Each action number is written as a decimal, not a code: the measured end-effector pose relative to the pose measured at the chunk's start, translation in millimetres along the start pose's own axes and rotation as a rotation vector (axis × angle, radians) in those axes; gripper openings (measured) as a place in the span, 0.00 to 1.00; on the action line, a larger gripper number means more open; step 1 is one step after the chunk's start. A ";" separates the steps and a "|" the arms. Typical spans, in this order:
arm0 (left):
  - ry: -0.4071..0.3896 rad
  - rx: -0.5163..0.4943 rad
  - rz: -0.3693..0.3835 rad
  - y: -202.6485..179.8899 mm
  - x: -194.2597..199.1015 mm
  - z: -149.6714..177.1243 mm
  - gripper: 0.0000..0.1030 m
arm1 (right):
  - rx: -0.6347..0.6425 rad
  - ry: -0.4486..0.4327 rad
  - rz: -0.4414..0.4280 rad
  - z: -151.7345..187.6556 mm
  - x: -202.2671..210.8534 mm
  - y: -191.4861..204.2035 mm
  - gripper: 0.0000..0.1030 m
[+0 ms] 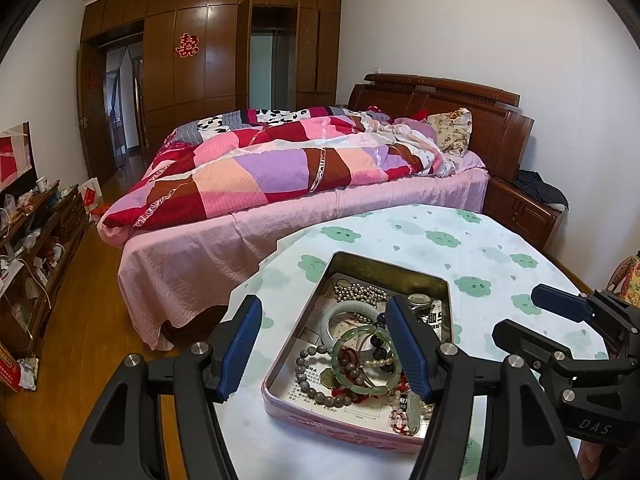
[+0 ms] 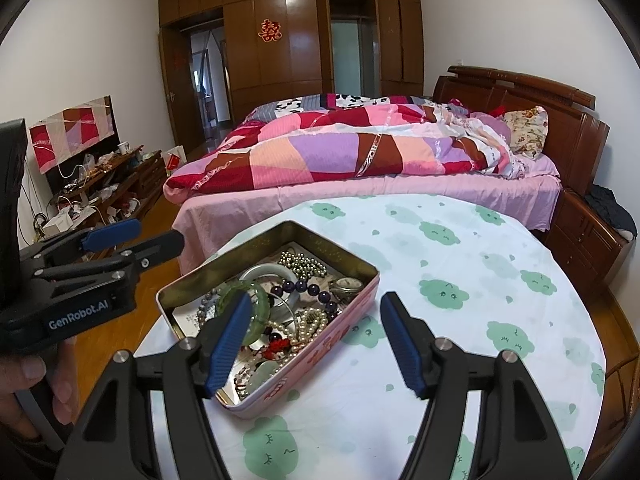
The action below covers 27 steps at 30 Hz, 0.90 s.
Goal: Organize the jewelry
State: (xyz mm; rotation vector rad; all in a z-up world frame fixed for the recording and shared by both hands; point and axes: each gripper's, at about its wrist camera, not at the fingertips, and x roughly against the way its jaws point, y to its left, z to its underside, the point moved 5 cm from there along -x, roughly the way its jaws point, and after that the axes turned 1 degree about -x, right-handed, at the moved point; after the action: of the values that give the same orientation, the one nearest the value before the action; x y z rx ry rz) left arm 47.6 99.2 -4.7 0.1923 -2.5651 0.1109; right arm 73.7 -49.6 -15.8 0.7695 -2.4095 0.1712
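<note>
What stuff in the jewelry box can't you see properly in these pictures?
- Left wrist view: the left gripper's right finger covers the right side of the tin box, hiding part of the green bangle.
- Right wrist view: the right gripper's left finger hides part of the same bangle.
- Both views: the printed paper lining the tin has text too small to read.
- The tangled pearl strand has ends buried under other pieces.

A pink tin [image 2: 320,354] of tangled jewelry sits at seven o'clock on the round table [image 2: 460,280]; the right gripper [image 2: 316,344] gapes wide above it.
</note>
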 end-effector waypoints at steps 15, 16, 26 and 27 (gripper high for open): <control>0.013 0.005 0.003 1.4 -4.3 6.2 0.63 | 0.001 0.001 0.001 -0.6 0.2 -0.2 0.69; 0.012 0.005 0.005 0.5 -4.7 6.3 0.63 | 0.001 0.001 0.000 -0.4 0.1 0.0 0.69; 0.017 0.015 -0.039 3.5 -9.4 7.6 0.79 | 0.003 0.004 0.002 1.6 -1.1 -0.4 0.69; 0.017 0.018 -0.040 5.0 -9.3 8.2 0.80 | 0.002 0.005 0.002 2.5 -1.3 -0.5 0.70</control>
State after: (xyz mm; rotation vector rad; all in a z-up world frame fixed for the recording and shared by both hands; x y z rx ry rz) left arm 50.2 104.2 -16.9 0.2491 -2.5428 0.1204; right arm 73.5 -50.1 -18.7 0.7666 -2.4060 0.1768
